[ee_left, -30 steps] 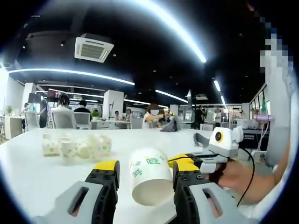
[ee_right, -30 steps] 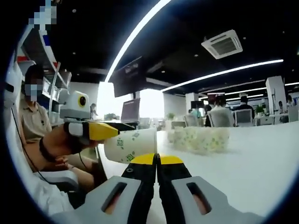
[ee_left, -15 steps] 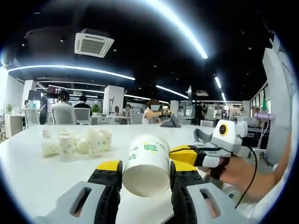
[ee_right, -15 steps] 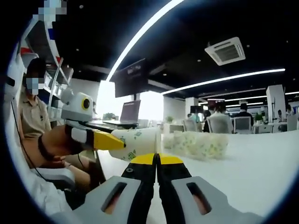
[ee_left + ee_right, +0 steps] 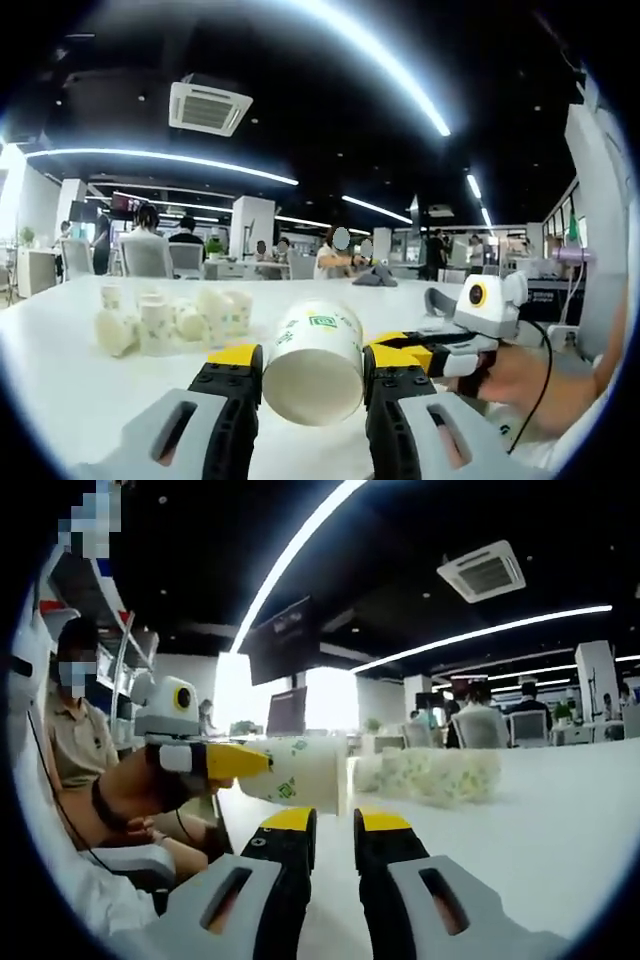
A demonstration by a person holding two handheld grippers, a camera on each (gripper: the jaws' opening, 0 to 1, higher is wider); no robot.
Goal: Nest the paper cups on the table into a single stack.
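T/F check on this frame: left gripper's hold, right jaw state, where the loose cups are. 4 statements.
1. The left gripper is shut on a paper cup. True.
2. That cup stands upright on the table. False: it is held on its side, open mouth facing the left gripper view's camera.
3. The right gripper holds a second cup. False: its jaws stand slightly apart with nothing between them.
4. A cluster of loose cups sits further out on the table. True.
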